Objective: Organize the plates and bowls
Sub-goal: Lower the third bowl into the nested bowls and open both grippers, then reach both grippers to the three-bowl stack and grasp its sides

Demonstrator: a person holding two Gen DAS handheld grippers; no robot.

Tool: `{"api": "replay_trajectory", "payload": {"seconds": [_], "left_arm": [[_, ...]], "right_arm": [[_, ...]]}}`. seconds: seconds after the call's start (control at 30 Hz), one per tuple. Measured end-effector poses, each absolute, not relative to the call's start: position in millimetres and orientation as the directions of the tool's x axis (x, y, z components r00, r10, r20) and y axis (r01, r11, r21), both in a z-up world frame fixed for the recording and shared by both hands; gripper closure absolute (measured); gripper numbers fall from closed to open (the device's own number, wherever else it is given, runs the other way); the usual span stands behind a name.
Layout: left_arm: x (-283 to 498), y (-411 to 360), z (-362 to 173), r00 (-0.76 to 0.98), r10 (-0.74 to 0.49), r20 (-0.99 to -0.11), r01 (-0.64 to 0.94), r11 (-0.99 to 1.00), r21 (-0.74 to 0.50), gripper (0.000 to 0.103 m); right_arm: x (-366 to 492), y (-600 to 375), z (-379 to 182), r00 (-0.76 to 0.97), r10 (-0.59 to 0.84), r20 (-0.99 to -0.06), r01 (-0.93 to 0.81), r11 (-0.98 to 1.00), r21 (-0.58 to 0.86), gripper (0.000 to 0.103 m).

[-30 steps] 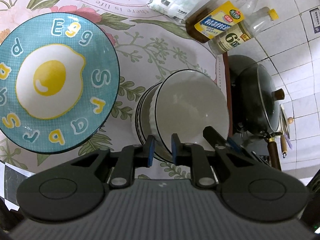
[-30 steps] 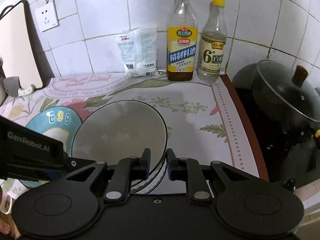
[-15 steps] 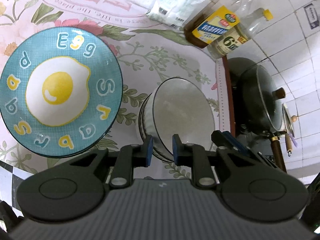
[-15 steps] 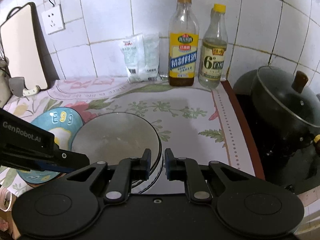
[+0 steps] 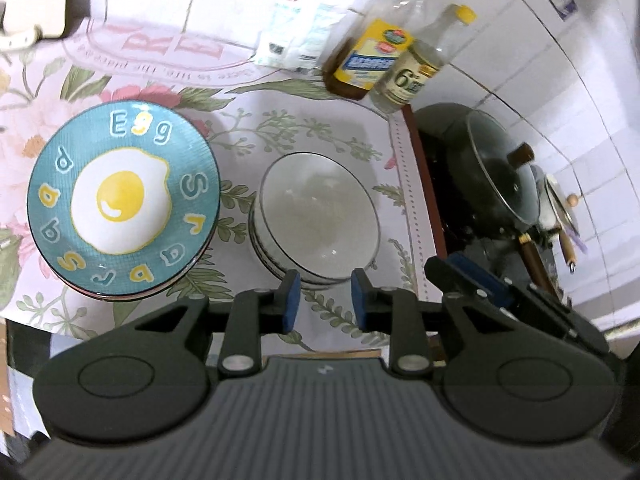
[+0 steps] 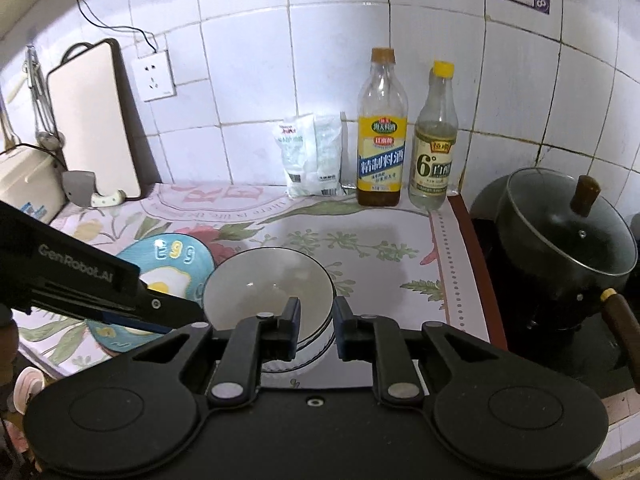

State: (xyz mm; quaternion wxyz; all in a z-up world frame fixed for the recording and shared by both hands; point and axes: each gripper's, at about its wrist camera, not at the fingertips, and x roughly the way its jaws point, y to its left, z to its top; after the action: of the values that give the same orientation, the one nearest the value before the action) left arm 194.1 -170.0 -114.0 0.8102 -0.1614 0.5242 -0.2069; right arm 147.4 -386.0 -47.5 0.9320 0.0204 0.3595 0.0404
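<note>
- White bowls (image 5: 318, 216) sit nested on the floral cloth (image 5: 320, 120), just right of the teal egg plate (image 5: 122, 200).
- My left gripper (image 5: 325, 300) is opening, pads off the rim, nothing between.
- My right gripper (image 6: 317, 330) likewise is opening, empty, above the bowls' near edge.

Blue plate (image 5: 124, 204) near the counter's front left edge, lettered "Egg" around a fried egg. Clear bottle (image 6: 434, 140) at the counter's back right corner, label reading a large "6°". Left gripper's (image 6: 172, 312) side, printed "GenRobot.AI".
</note>
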Motion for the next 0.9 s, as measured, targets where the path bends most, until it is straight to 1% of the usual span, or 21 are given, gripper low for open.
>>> {"api": "replay_trajectory", "payload": {"seconds": [0.07, 0.2, 0.27, 0.4, 0.53, 0.6, 0.63, 0.67, 0.77, 0.83, 0.9], "left_arm": [[186, -174, -108, 0.368, -0.499, -0.785, 0.194, 0.867, -0.46, 0.076], [172, -180, -96, 0.381, -0.482, -0.789, 0.235, 0.876, -0.422, 0.075], [165, -180, -91, 0.379, -0.496, -0.782, 0.25, 0.868, -0.429, 0.075], [151, -184, -81, 0.411, -0.467, -0.783, 0.287, 0.882, -0.375, 0.075], [143, -189, -78, 0.431, -0.45, -0.782, 0.305, 0.889, -0.343, 0.075], [140, -195, -79, 0.463, -0.416, -0.783, 0.313, 0.903, -0.294, 0.075], [138, -199, -80, 0.478, -0.403, -0.78, 0.32, 0.907, -0.273, 0.075], [136, -201, -81, 0.488, -0.401, -0.776, 0.325, 0.908, -0.264, 0.075], [134, -205, -90, 0.495, -0.407, -0.768, 0.336, 0.904, -0.263, 0.075], [133, -206, -96, 0.514, -0.413, -0.752, 0.345, 0.902, -0.26, 0.075], [131, -207, -104, 0.538, -0.408, -0.738, 0.348, 0.904, -0.247, 0.075]], "right_arm": [[140, -389, -42, 0.745, 0.099, -0.66, -0.074, 0.995, 0.066, 0.078], [126, -395, -35, 0.75, 0.115, -0.651, -0.106, 0.993, 0.054, 0.076], [121, -398, -35, 0.751, 0.13, -0.647, -0.121, 0.991, 0.059, 0.07], [119, -405, -43, 0.74, 0.166, -0.652, -0.113, 0.986, 0.122, 0.069], [110, -403, -47, 0.751, 0.187, -0.633, -0.128, 0.982, 0.137, 0.068], [106, -402, -48, 0.757, 0.2, -0.623, -0.147, 0.98, 0.135, 0.065], [104, -402, -48, 0.761, 0.206, -0.616, -0.158, 0.979, 0.132, 0.06], [101, -401, -48, 0.765, 0.211, -0.609, -0.17, 0.977, 0.126, 0.056], [98, -404, -55, 0.769, 0.212, -0.603, -0.191, 0.976, 0.099, 0.054], [97, -408, -61, 0.769, 0.207, -0.605, -0.193, 0.977, 0.09, 0.05], [95, -413, -69, 0.773, 0.213, -0.597, -0.202, 0.976, 0.088, 0.044]]}}
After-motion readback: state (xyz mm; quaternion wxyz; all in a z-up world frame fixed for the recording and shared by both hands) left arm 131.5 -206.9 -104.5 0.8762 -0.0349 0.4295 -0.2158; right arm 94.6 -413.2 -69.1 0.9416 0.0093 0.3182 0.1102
